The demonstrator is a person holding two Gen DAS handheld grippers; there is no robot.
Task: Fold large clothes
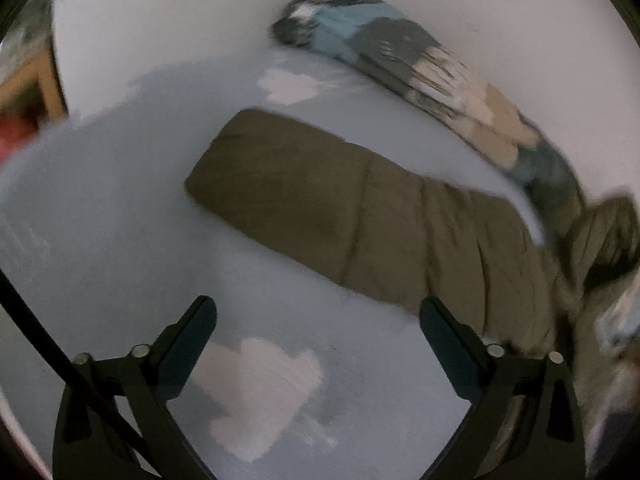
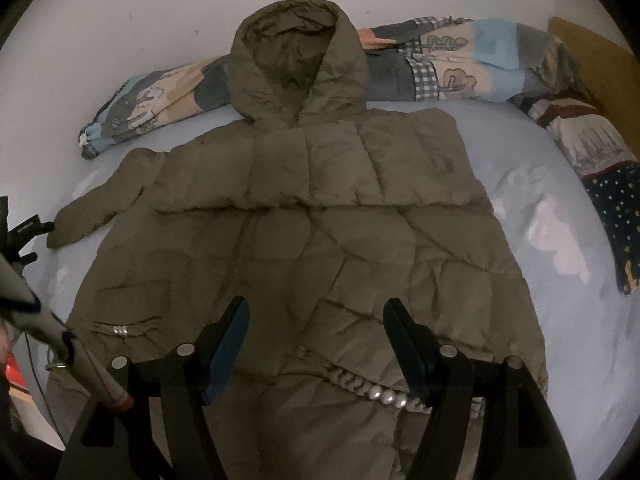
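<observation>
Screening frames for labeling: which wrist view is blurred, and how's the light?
Left wrist: motion-smeared, the jacket sleeve and patterned blanket streaked, only the tongs crisp. Right wrist: sharp, quilted jacket seams readable. Both: dim, no glare, heavy fisheye bending and black corners.

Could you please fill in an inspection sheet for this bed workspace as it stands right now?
Surface: pale blue bed sheet with white cloud prints.
Job's things: olive hooded puffer coat lying flat, front up, one sleeve stretched out sideways.
Clutter: rolled patchwork blanket along the wall; star-print cloth at the right edge.
Grippers: left gripper open over the sheet; right gripper open above the coat.
Cables: black cable by the left gripper.
Surroundings: white wall.
</observation>
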